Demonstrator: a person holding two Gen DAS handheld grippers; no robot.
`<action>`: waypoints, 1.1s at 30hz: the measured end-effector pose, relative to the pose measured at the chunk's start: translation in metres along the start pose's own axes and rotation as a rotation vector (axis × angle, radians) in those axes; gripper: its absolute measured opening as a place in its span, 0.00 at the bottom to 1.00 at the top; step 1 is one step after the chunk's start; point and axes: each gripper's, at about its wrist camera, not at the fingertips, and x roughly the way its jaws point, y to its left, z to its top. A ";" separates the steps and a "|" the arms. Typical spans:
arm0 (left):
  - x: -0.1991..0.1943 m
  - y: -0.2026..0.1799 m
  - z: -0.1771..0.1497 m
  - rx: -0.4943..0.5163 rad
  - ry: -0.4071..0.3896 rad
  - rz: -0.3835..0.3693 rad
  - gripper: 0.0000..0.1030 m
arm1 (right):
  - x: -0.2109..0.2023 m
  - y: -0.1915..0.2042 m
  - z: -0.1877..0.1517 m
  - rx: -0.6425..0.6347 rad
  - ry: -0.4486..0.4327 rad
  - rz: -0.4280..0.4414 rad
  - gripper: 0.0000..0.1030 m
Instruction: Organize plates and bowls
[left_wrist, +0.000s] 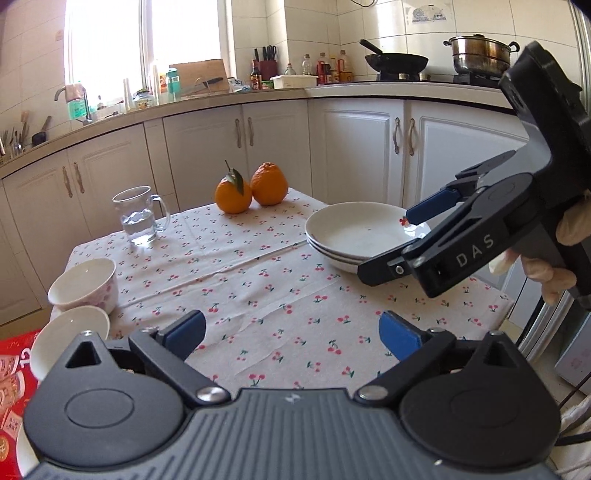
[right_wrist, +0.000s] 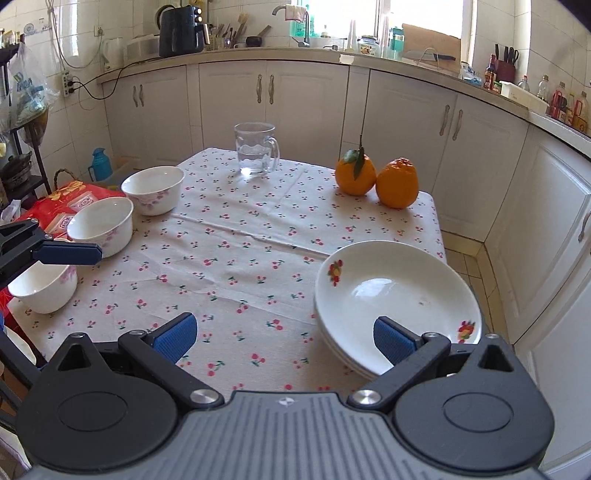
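A stack of shallow white glazed plates (right_wrist: 399, 295), round with small fruit decals on the rim, sits at the right edge of the surface (right_wrist: 236, 258), which is covered by a creased cloth printed with cherries. Three round white ceramic bowls (right_wrist: 101, 223) with pink flower prints stand in a row along the left edge. The left gripper (left_wrist: 291, 334) has its ribbed blue fingers spread wide over bare cloth, holding nothing. The right gripper (right_wrist: 284, 334) also has its fingers apart and empty, one finger (right_wrist: 393, 338) overlapping the plates' near rim.
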 end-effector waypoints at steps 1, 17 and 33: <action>-0.006 0.003 -0.005 -0.004 0.000 0.015 0.97 | 0.000 0.008 -0.001 -0.003 -0.003 0.003 1.00; -0.075 0.094 -0.078 -0.146 0.070 0.307 0.97 | 0.038 0.126 0.031 -0.181 0.008 0.262 1.00; -0.054 0.128 -0.100 -0.194 0.104 0.198 0.93 | 0.102 0.202 0.055 -0.268 0.125 0.500 0.83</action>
